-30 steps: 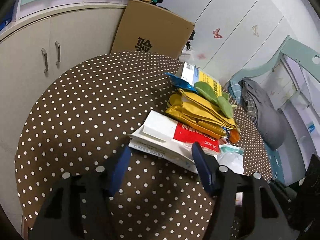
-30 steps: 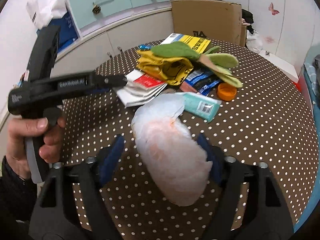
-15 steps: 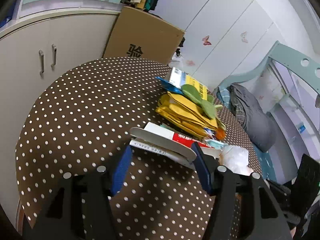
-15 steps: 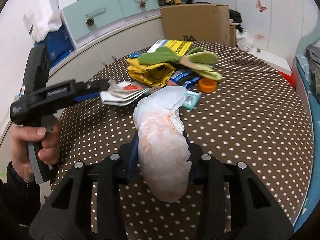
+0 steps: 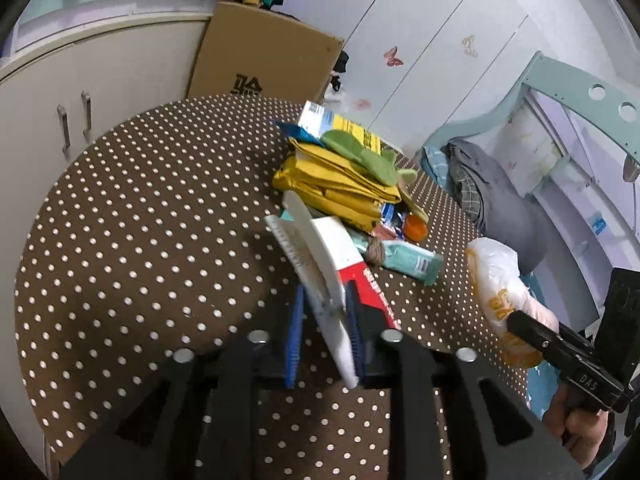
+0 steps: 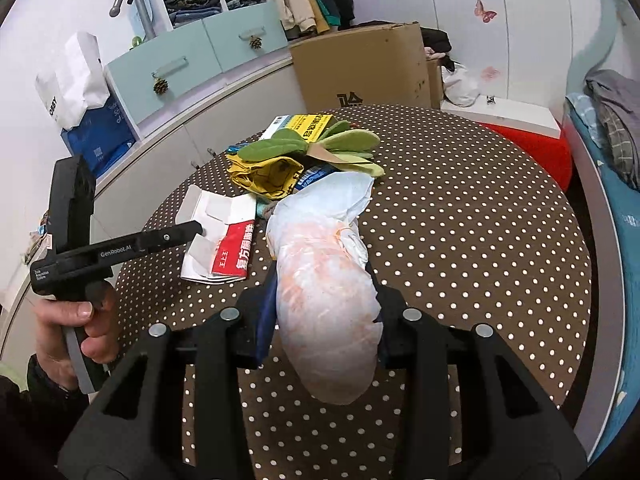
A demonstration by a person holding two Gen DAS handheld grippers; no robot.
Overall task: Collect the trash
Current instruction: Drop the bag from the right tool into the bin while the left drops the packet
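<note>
At the bottom centre of the left wrist view, the left gripper (image 5: pixel 324 320) has just been closing and now pinches a flattened white and red cardboard carton (image 5: pixel 320 256), which stands tilted on edge between the blue pads; its lower end is hidden behind them. A second ago the carton lay flat with the pads wide on either side. In the right wrist view the right gripper (image 6: pixel 324 308) has narrowed onto a crumpled white plastic bag with orange print (image 6: pixel 328 280), whose bulk hides the pads and the brown polka-dot tablecloth (image 6: pixel 480 220) behind it. Beyond lie a teal tube (image 5: pixel 412 260), an orange cap (image 5: pixel 416 228), a folded yellow bag (image 5: pixel 336 188) and green felt leaves (image 5: pixel 360 152). At upper centre a brown cardboard box (image 6: pixel 360 68) leans against the pale cabinets (image 5: pixel 80 92).
</note>
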